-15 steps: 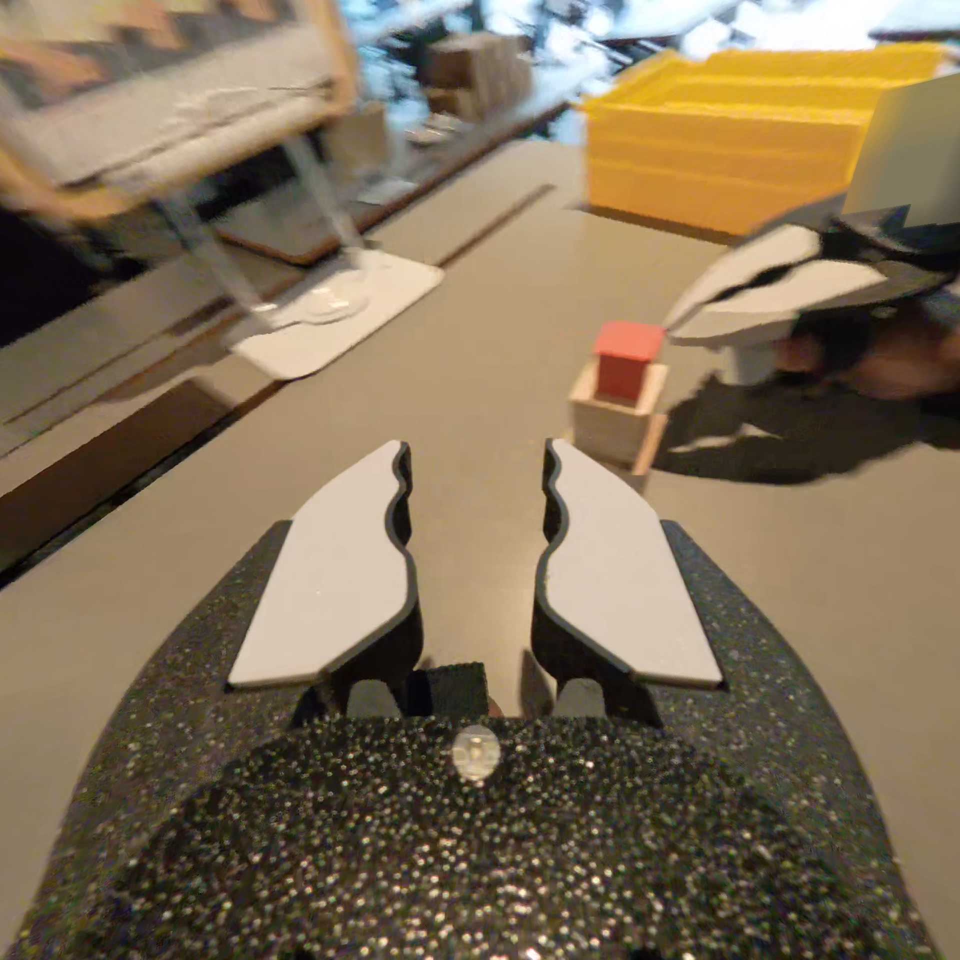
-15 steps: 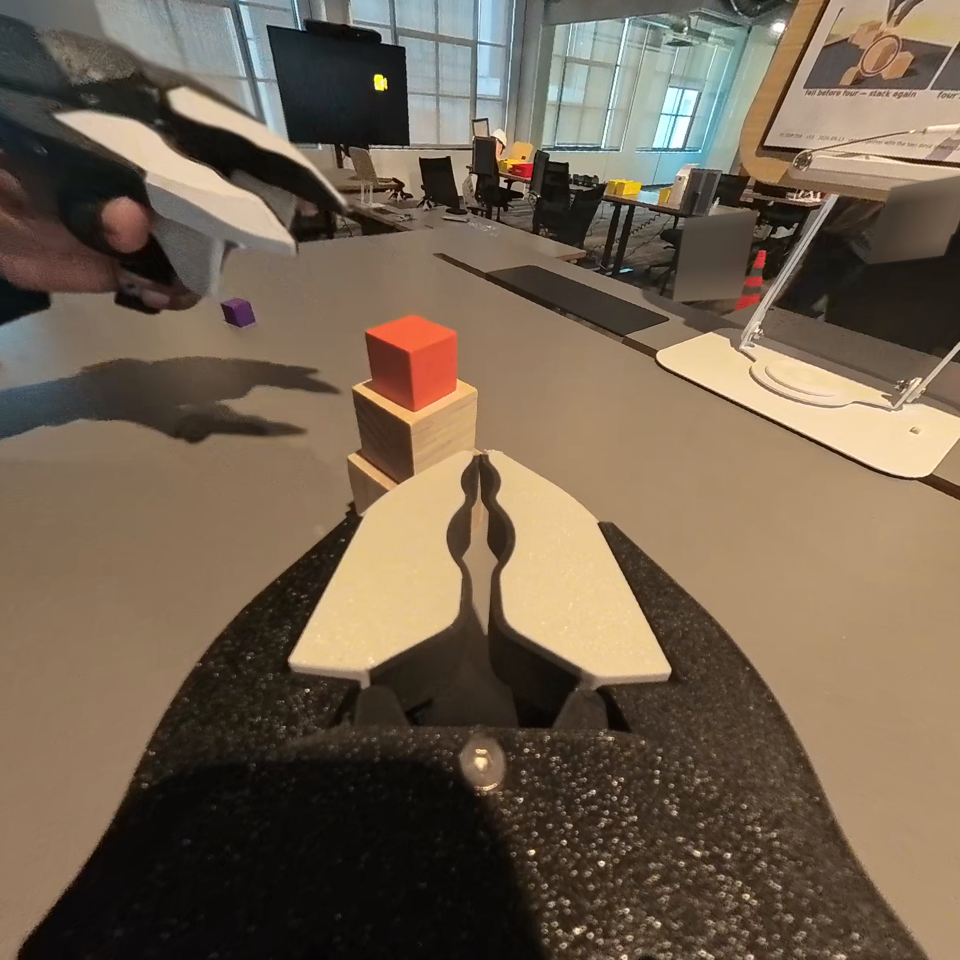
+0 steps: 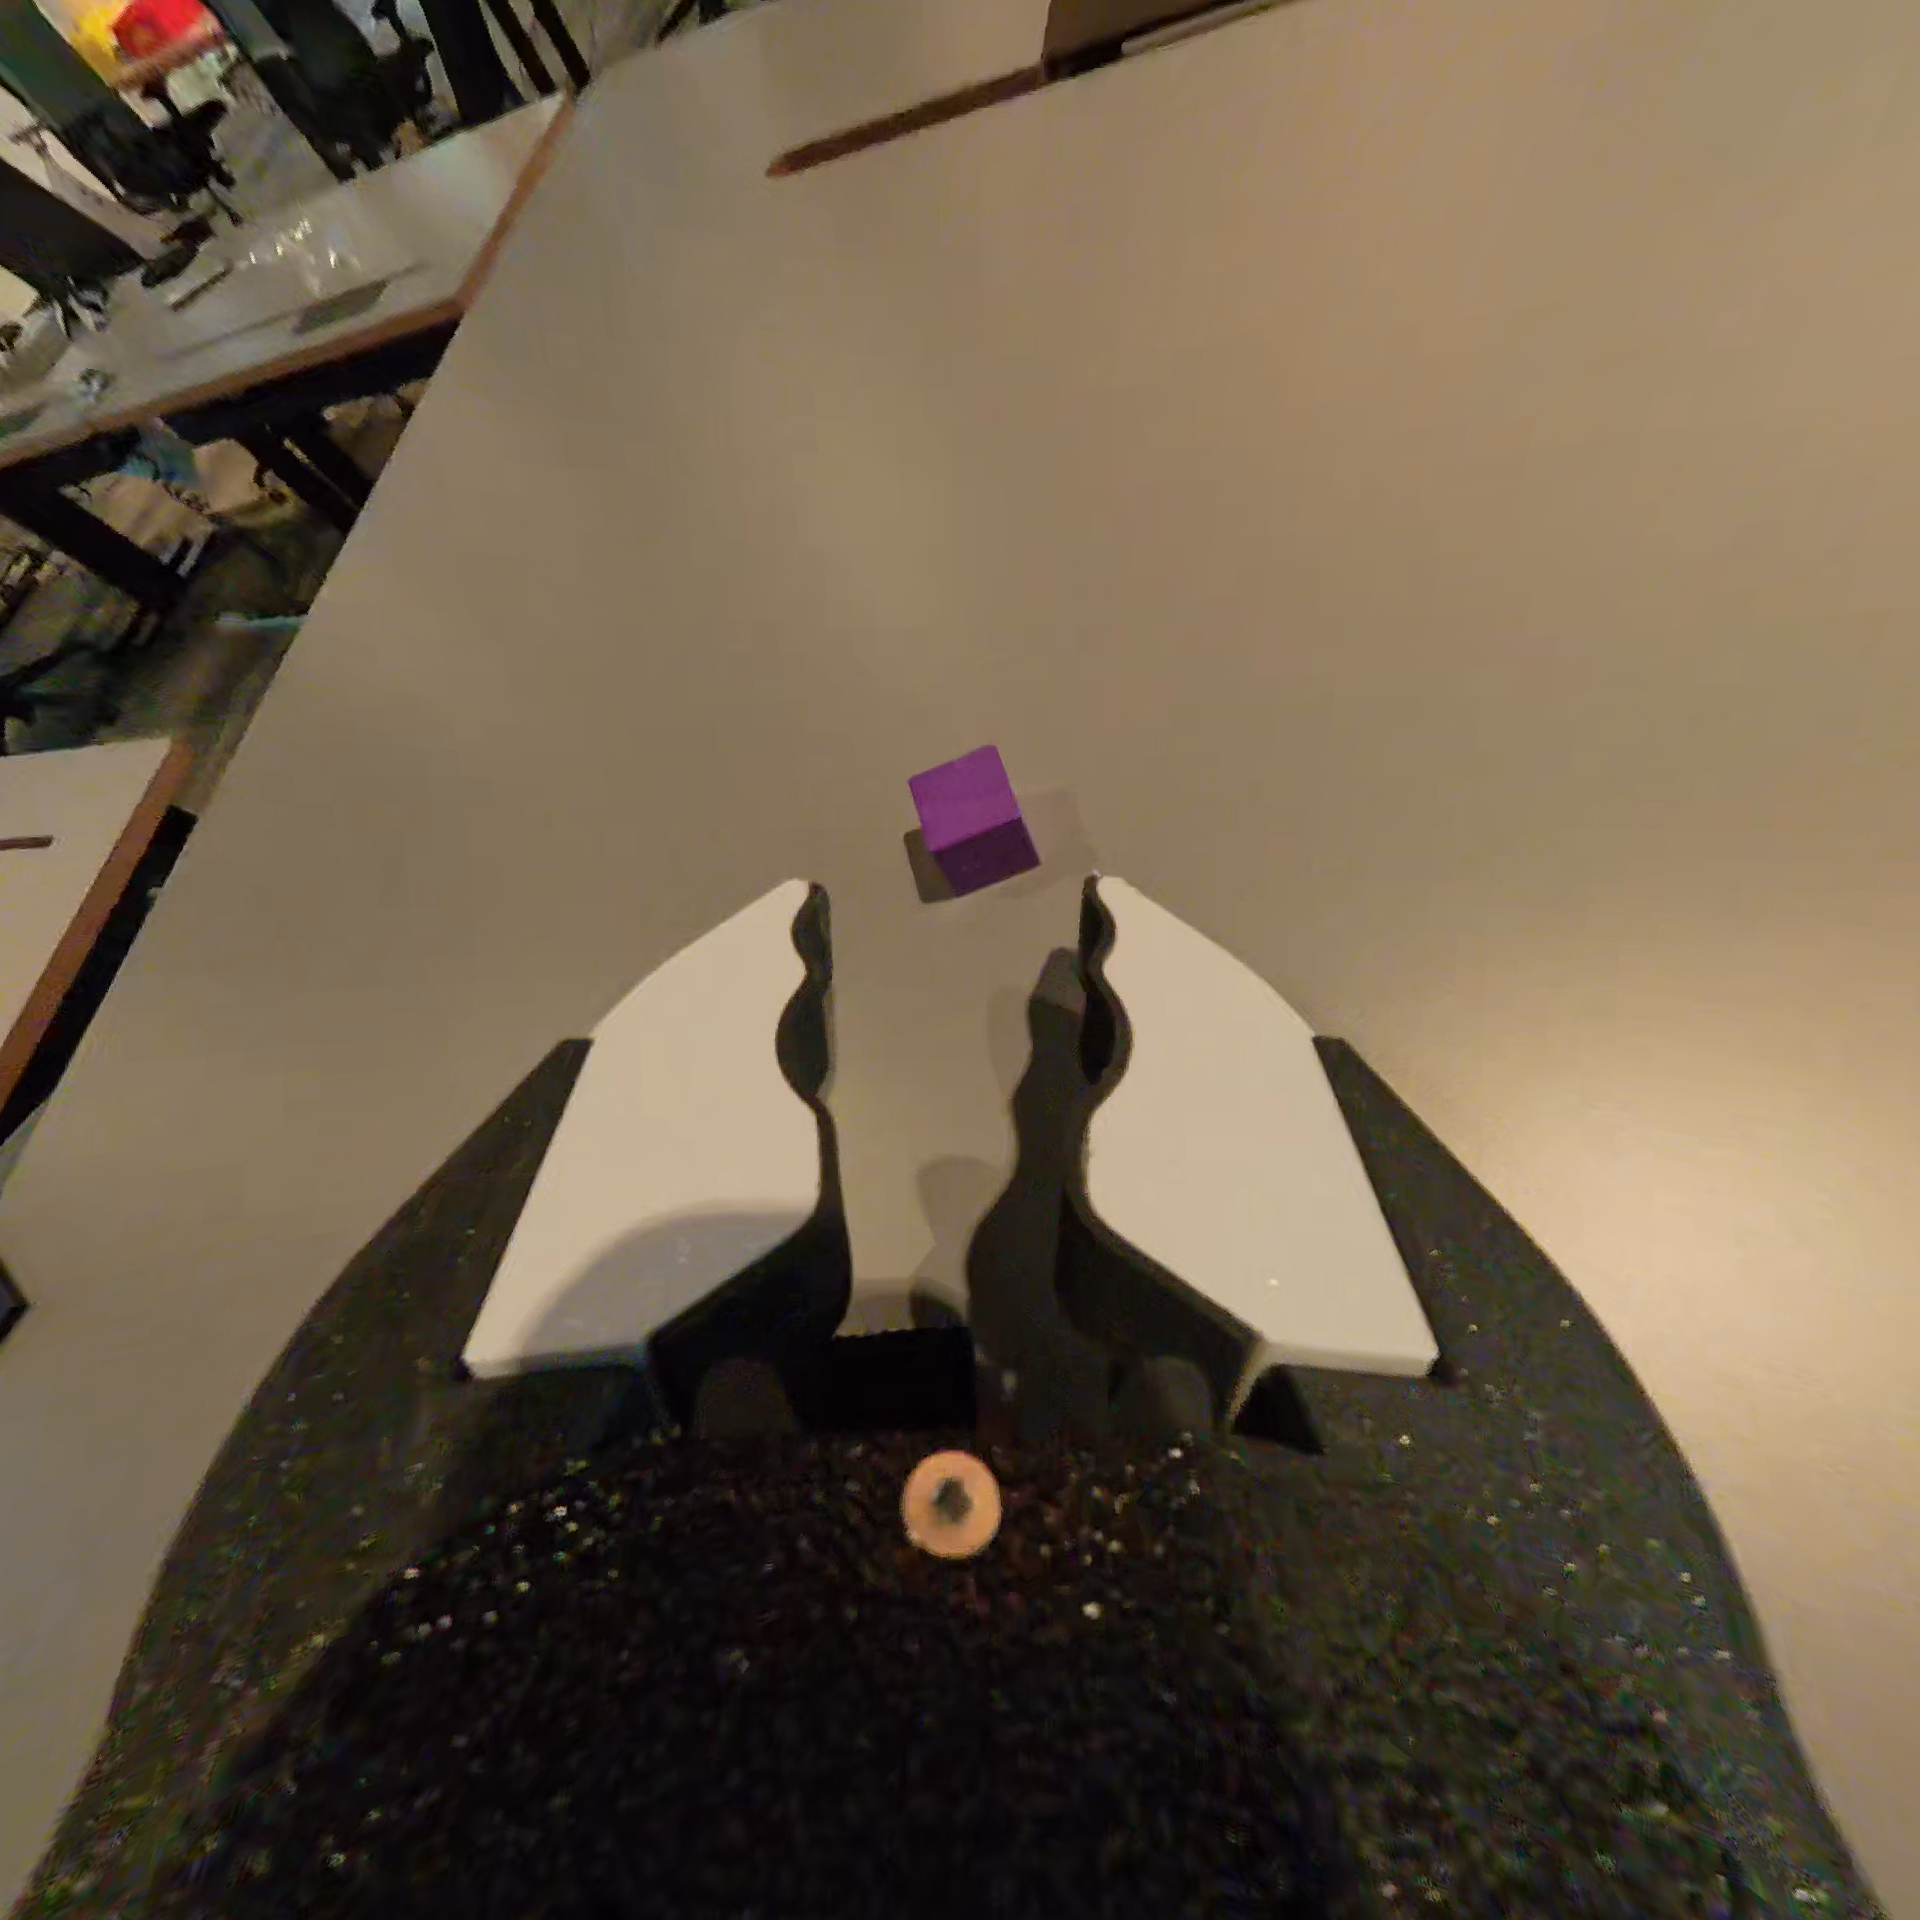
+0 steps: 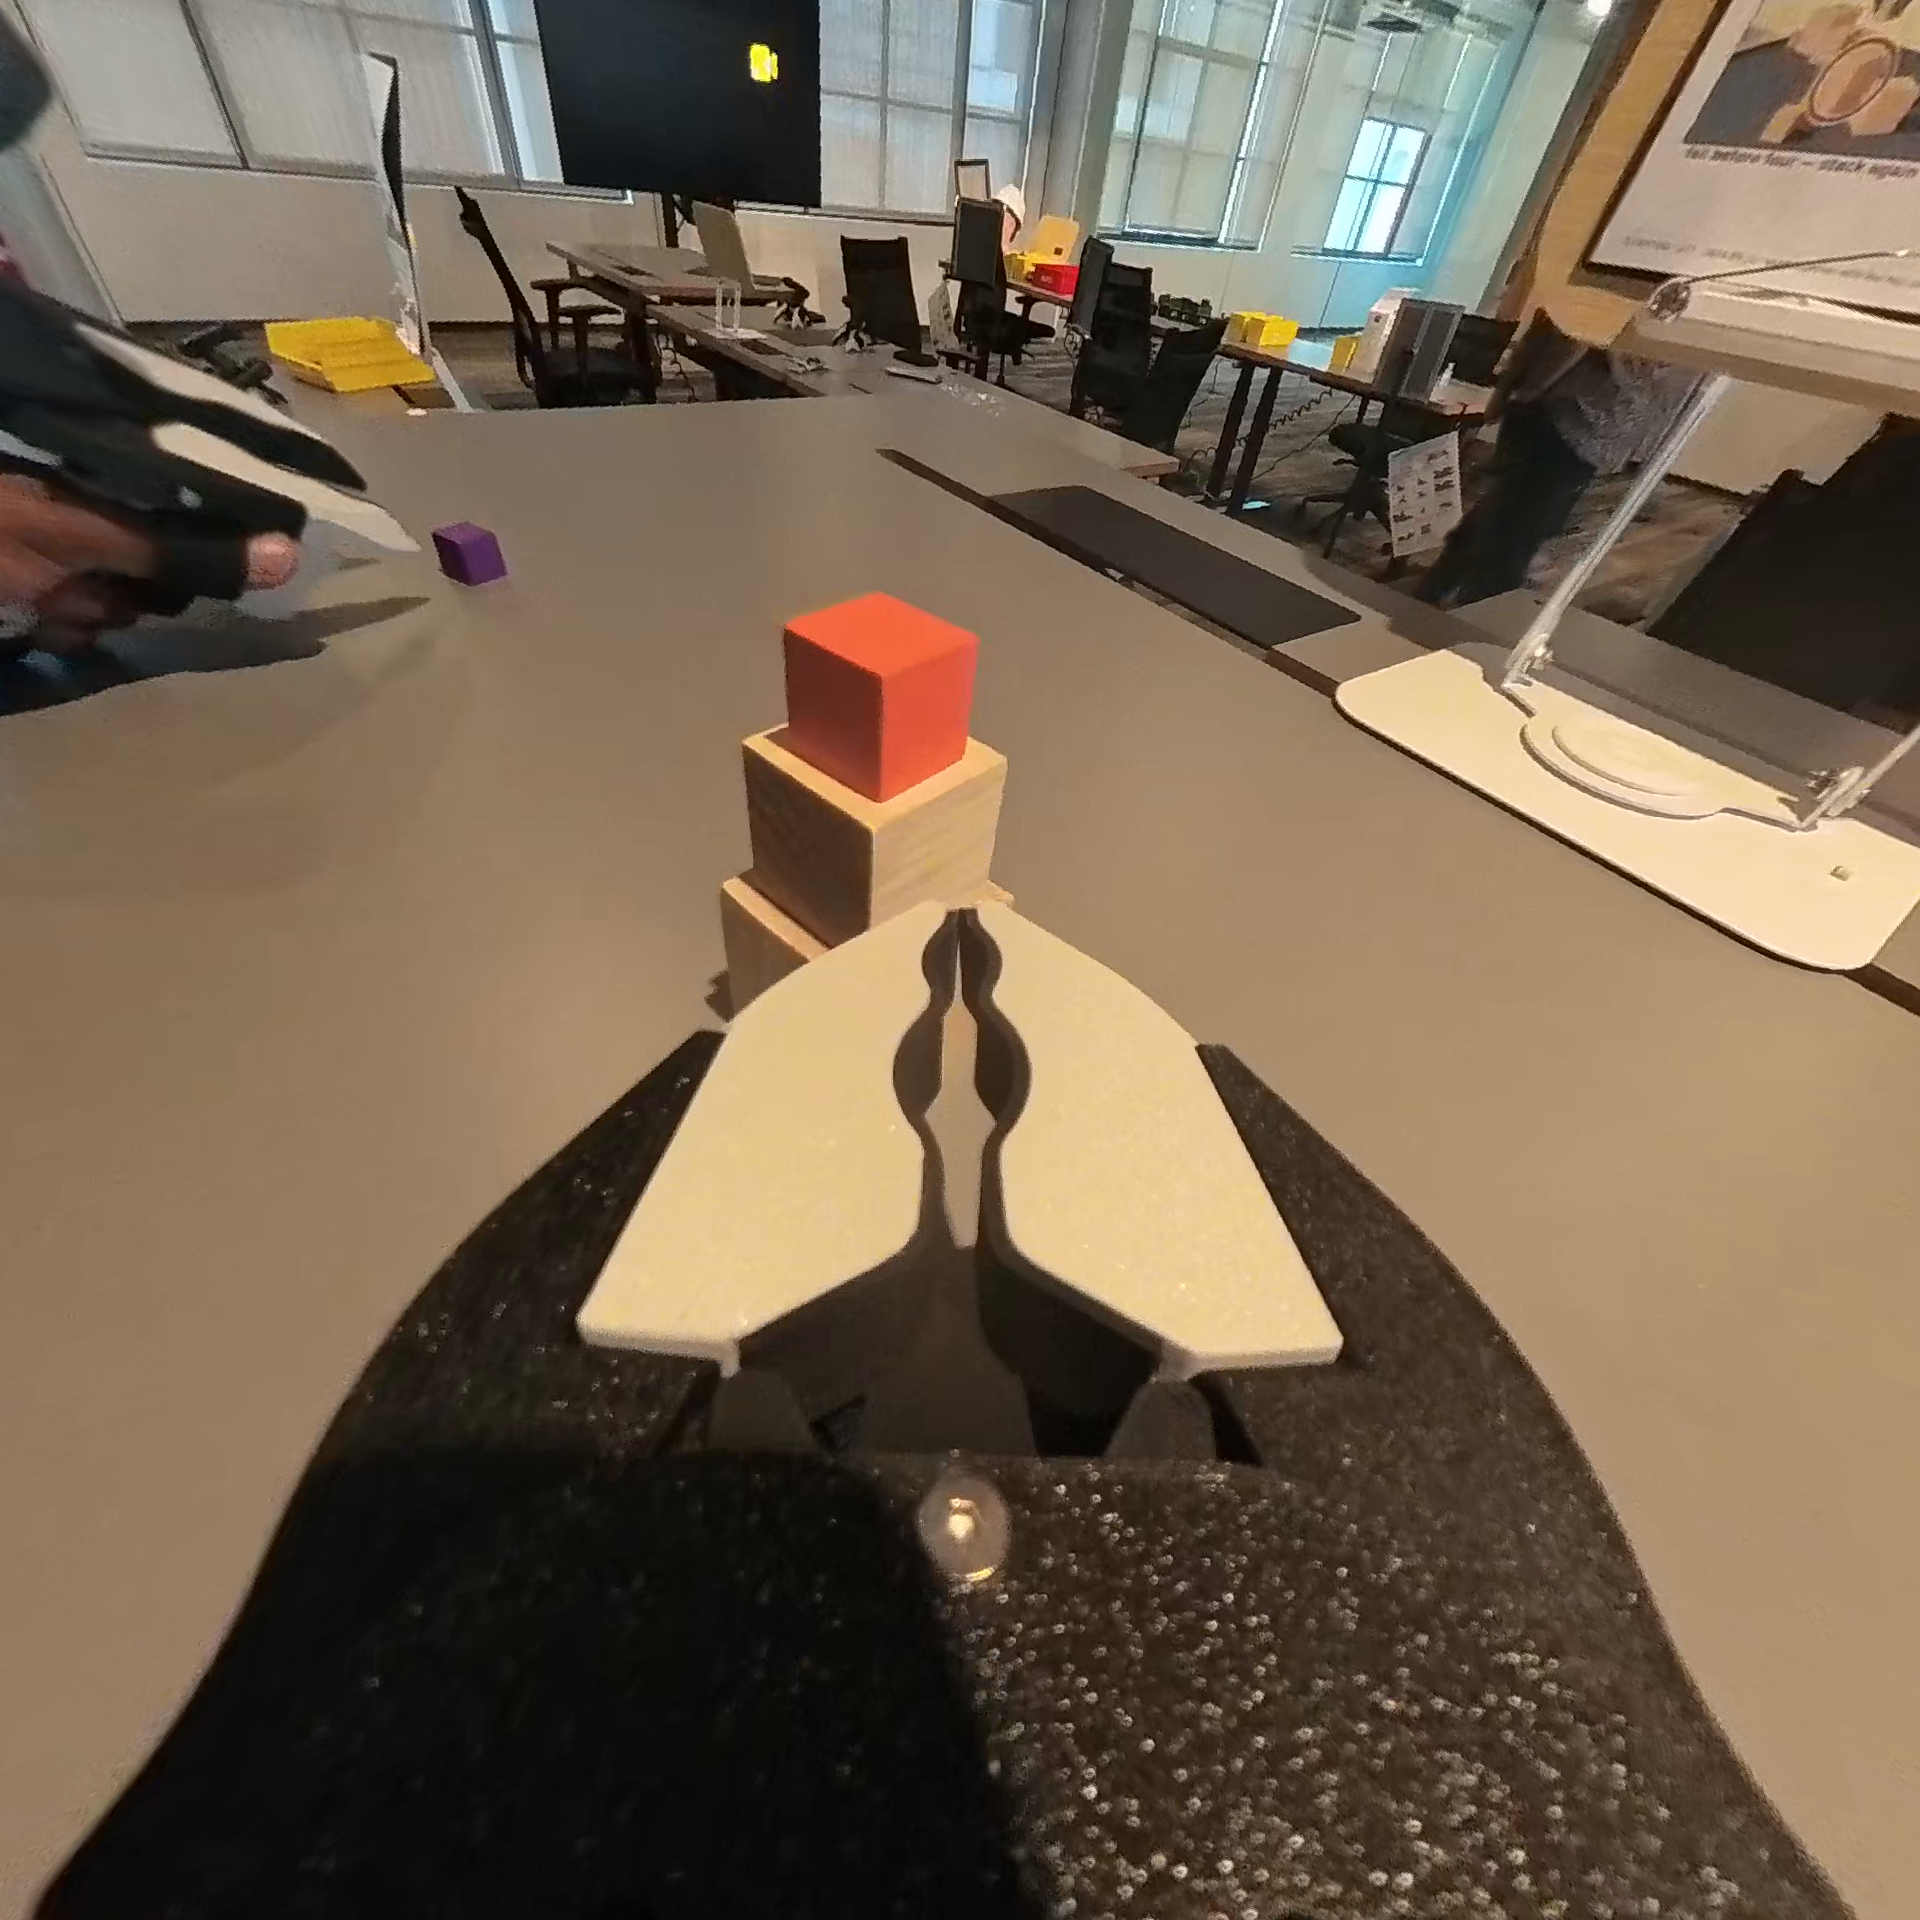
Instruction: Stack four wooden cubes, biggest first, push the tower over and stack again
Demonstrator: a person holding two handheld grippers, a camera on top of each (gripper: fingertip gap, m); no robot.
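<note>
Left wrist view: now facing the purple cube (image 3: 972, 818) on the grey desk (image 3: 1351, 520) instead of the tower, left gripper (image 3: 948, 894) jaws spread, cube just ahead. Right wrist view: hovering behind the three-cube tower, red cube (image 4: 879, 691) topmost, right gripper (image 4: 960, 916) jaws closed and empty; apparently fetching the fourth.

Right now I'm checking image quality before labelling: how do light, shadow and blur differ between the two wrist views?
Left wrist view: dim, warm-tinted light; purple cube sharp with a short shadow; open left gripper casts shadows on the table. Right wrist view: brighter daylight, red cube crisp, edges bowed by the wide lens, a dark shadow over the shut right gripper's body.
</note>
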